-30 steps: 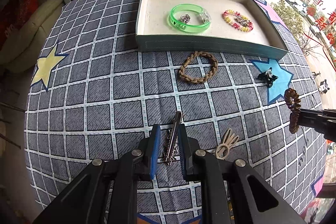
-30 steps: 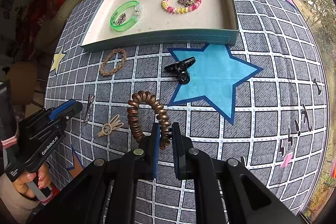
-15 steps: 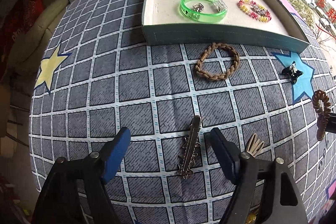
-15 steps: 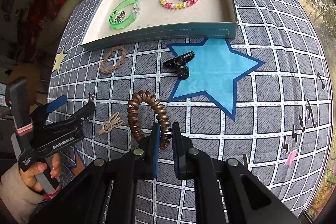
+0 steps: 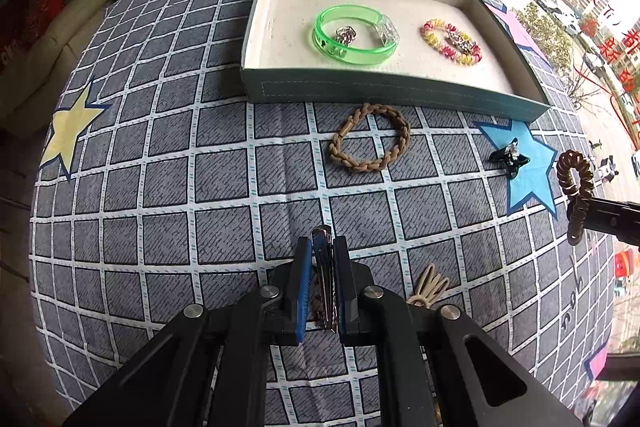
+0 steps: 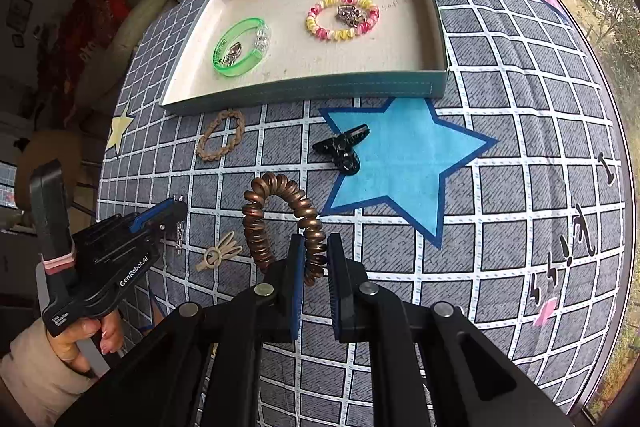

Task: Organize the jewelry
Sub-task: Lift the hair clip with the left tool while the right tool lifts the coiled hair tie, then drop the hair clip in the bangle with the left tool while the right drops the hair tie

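While left gripper [image 5: 323, 259] pinches metal hair clip [image 5: 322, 247] tight at 6 o'clock over cloth [image 5: 168, 187], right gripper [image 6: 312, 259] squeezes brown coil hair tie [image 6: 276, 219]. Tray [image 5: 360, 93] at 12 o'clock holds green bangle [image 5: 354, 35], pink-yellow coil [image 5: 450, 37].

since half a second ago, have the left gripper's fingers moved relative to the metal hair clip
Yes. The left gripper has closed inward on the metal hair clip, after standing wide open on either side of it.
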`<state>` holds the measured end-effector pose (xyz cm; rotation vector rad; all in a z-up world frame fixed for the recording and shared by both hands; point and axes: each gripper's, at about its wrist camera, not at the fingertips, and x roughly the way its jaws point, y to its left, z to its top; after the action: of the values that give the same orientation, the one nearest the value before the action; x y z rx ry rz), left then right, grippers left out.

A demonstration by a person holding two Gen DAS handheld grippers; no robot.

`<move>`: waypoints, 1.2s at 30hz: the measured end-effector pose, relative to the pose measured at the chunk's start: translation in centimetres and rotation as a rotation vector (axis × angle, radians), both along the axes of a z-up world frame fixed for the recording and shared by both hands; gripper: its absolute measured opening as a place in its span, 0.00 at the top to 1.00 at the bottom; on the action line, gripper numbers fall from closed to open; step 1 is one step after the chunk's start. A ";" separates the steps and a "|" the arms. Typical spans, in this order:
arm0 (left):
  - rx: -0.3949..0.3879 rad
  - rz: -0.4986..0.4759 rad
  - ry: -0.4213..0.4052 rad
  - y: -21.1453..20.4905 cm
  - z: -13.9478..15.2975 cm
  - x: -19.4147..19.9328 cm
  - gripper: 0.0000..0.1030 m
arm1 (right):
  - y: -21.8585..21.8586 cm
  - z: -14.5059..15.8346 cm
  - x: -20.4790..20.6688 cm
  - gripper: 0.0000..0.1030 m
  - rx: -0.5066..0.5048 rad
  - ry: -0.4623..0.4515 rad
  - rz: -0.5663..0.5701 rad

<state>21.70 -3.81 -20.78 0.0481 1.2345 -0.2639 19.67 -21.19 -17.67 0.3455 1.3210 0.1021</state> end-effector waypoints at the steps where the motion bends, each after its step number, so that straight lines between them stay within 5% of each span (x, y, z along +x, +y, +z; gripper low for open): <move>1: -0.002 0.000 -0.008 -0.1 0.4 0.1 0.78 | -0.1 0.2 0.2 0.88 0.001 -0.006 -0.002; 16: -0.073 -0.031 -0.158 -2.4 7.4 5.9 0.78 | -3.3 3.6 7.0 0.88 -0.013 -0.097 -0.023; 36: -0.037 0.049 -0.110 -5.2 3.8 15.0 0.78 | -6.0 0.8 16.2 0.88 -0.061 -0.079 -0.042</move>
<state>36.74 -9.01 -16.97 0.0007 1.1196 -0.2380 35.84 -27.18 -16.91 0.3137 1.2354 0.0400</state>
